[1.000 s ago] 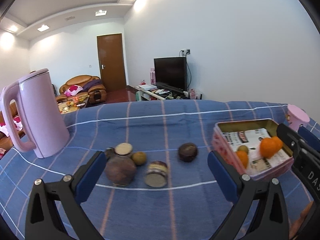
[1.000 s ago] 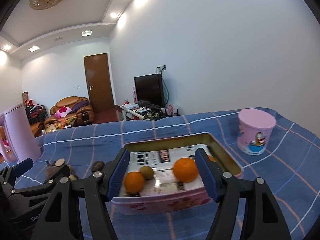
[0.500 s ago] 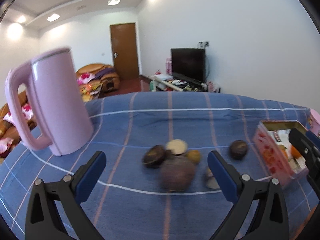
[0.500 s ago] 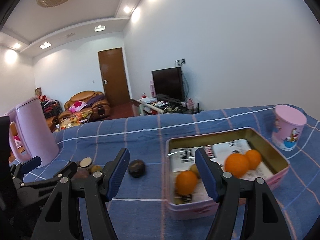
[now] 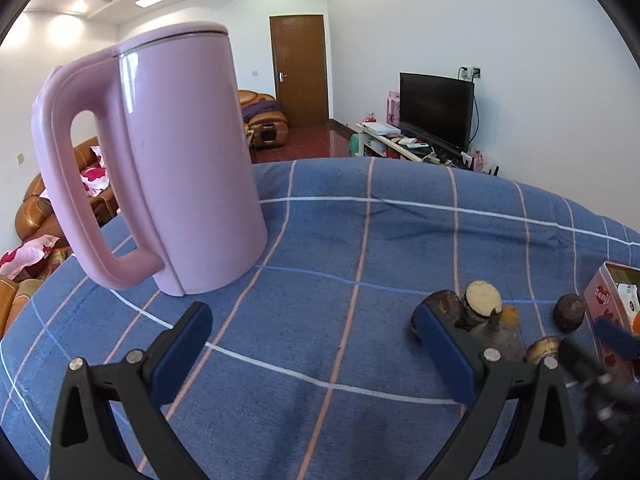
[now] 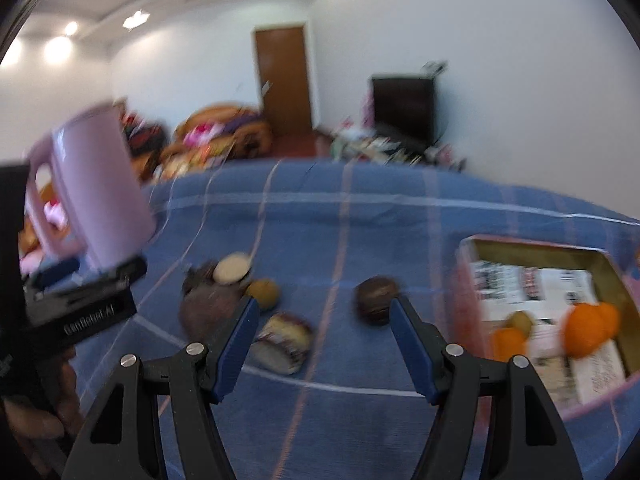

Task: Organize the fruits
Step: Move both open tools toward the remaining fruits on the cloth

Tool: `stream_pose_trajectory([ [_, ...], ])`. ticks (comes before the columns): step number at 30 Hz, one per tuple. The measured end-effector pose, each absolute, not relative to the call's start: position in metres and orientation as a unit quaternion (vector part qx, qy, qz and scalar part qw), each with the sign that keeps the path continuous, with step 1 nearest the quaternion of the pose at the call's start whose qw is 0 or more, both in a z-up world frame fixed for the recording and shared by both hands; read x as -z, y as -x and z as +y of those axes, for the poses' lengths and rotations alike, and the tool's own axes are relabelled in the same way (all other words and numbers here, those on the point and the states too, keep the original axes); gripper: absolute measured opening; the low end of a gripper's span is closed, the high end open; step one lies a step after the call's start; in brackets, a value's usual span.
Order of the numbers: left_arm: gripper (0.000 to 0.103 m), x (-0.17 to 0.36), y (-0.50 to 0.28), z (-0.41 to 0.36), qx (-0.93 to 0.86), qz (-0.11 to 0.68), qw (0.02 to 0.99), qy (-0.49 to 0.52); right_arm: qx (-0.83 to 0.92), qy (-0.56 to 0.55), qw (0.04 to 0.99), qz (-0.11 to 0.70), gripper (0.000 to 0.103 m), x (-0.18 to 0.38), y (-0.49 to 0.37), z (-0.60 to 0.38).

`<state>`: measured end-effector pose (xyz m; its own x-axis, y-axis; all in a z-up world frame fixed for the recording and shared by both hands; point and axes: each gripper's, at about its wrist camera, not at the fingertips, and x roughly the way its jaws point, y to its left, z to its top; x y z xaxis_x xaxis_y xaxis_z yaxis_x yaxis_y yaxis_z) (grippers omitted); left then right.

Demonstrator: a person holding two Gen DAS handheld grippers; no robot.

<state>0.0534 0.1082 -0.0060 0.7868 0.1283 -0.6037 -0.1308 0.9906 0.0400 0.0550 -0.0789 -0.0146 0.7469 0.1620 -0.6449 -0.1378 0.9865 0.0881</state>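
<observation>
Loose fruits lie on the blue checked cloth: a dark round fruit (image 6: 376, 294), a cut half (image 6: 284, 340), a big brown fruit (image 6: 204, 308), a small yellow one (image 6: 263, 292) and a pale cut piece (image 6: 232, 272). My right gripper (image 6: 324, 316) is open just short of them, with the dark round fruit beside its right finger and nothing between the jaws. The pink tin (image 6: 540, 246) at the right holds oranges (image 6: 588, 326) and a small greenish fruit (image 6: 520, 320). My left gripper (image 5: 312, 332) is open over bare cloth, and the fruit cluster (image 5: 482, 300) sits behind its right finger.
A tall pink kettle (image 5: 160, 160) stands close on the left of the table. The left tool's black housing (image 6: 88, 312) and a hand fill the right wrist view's left edge. The tin's corner (image 5: 608, 304) shows at the far right. Sofas, a door and a TV lie beyond.
Both grippers have swung left. The right one has left the tin and now faces the loose fruits. In the left view the kettle has grown large and the tin has slid to the edge.
</observation>
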Motion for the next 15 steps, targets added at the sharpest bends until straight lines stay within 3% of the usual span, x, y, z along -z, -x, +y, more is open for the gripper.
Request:
stream_pose_trajectory([
  [4,0.103,0.004,-0.056,0.108,-0.057,0.315,0.947,-0.001,-0.103,-0.017,0.915,0.391,0.069,0.028,-0.072,-0.068],
  [15,0.103,0.000,-0.053,0.110,-0.056,0.308,0.950,0.004,-0.121,-0.063,0.911,0.389,0.064,0.029,-0.069,-0.082],
])
